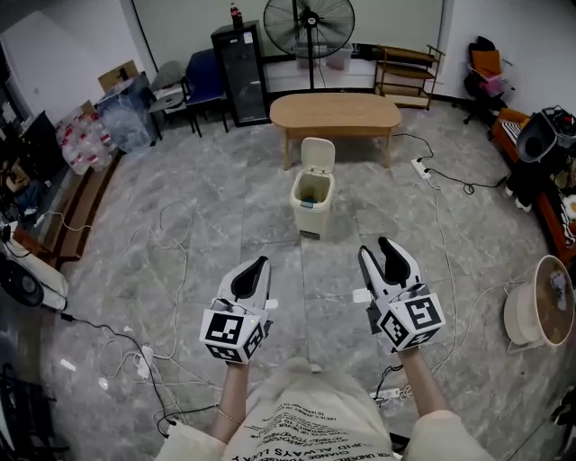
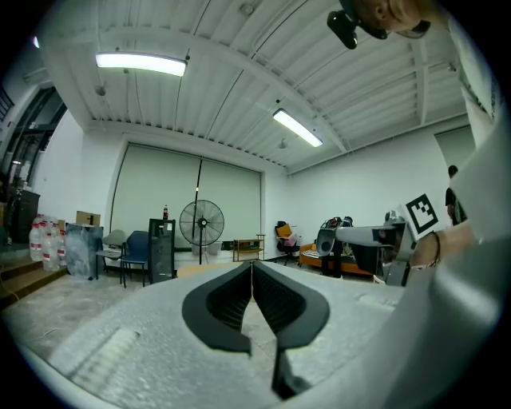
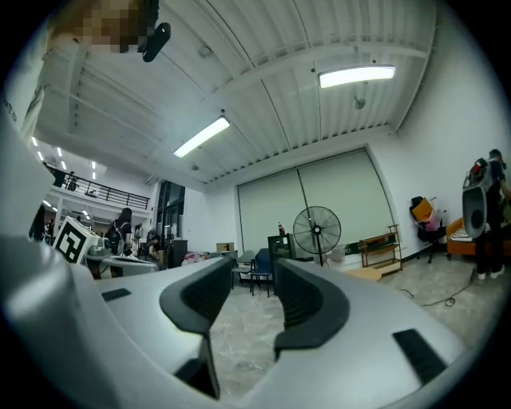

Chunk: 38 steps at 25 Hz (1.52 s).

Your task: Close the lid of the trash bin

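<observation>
The cream trash bin [image 1: 312, 200] stands on the grey floor in front of the table, with its lid [image 1: 318, 155] swung up and open. Both grippers are held level, well short of the bin. My left gripper [image 1: 260, 265] [image 2: 252, 268] is shut, its black pads meeting with nothing between them. My right gripper [image 1: 374, 248] [image 3: 254, 275] is open, a clear gap between its pads and only floor showing through it. The bin appears in neither gripper view.
An oval wooden table [image 1: 335, 112] stands just behind the bin, with a pedestal fan [image 1: 309, 22] and a black cabinet [image 1: 238, 58] beyond. Cables and a power strip [image 1: 423, 168] lie on the floor. A round beige object [image 1: 540, 311] sits at the right.
</observation>
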Motion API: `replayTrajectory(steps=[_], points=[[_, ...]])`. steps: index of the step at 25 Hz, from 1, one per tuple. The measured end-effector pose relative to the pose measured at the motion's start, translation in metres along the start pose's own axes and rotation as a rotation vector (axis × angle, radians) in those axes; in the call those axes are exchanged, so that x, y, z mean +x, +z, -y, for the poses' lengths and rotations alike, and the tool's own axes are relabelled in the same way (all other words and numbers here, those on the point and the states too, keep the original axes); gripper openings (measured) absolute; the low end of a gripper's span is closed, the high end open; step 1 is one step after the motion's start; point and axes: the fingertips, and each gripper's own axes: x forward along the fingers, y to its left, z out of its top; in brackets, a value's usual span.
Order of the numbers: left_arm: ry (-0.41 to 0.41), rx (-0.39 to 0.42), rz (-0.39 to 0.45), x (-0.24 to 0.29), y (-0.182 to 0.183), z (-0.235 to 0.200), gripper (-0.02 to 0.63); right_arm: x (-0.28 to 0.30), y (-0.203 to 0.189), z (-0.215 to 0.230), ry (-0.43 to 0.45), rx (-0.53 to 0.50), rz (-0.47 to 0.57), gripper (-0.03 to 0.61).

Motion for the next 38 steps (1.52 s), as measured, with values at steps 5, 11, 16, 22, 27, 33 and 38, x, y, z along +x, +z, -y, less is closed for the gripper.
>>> replayTrajectory(steps=[5, 11, 16, 22, 27, 33, 38], points=[[0.019, -0.006, -0.015, 0.004, -0.006, -0.004, 0.023, 0.006, -0.011, 0.013, -0.011, 0.045, -0.017, 0.226], [0.028, -0.018, -0.03, 0.023, -0.01, -0.016, 0.023, 0.021, -0.022, 0.03, -0.026, 0.061, -0.039, 0.279], [0.016, -0.024, -0.038, 0.057, -0.012, -0.029, 0.023, 0.05, -0.031, 0.048, -0.016, 0.074, -0.07, 0.289], [-0.001, -0.04, -0.04, 0.115, -0.016, -0.058, 0.023, 0.102, -0.037, 0.073, -0.019, 0.058, -0.079, 0.297], [-0.027, -0.038, -0.056, 0.171, -0.012, -0.091, 0.023, 0.153, -0.032, 0.096, -0.046, 0.019, -0.079, 0.305], [-0.05, -0.05, -0.055, 0.233, -0.007, -0.122, 0.023, 0.206, -0.037, 0.129, -0.07, 0.055, -0.089, 0.305], [-0.059, -0.056, -0.06, 0.261, -0.012, -0.146, 0.023, 0.241, -0.044, 0.136, -0.067, 0.062, -0.095, 0.305]])
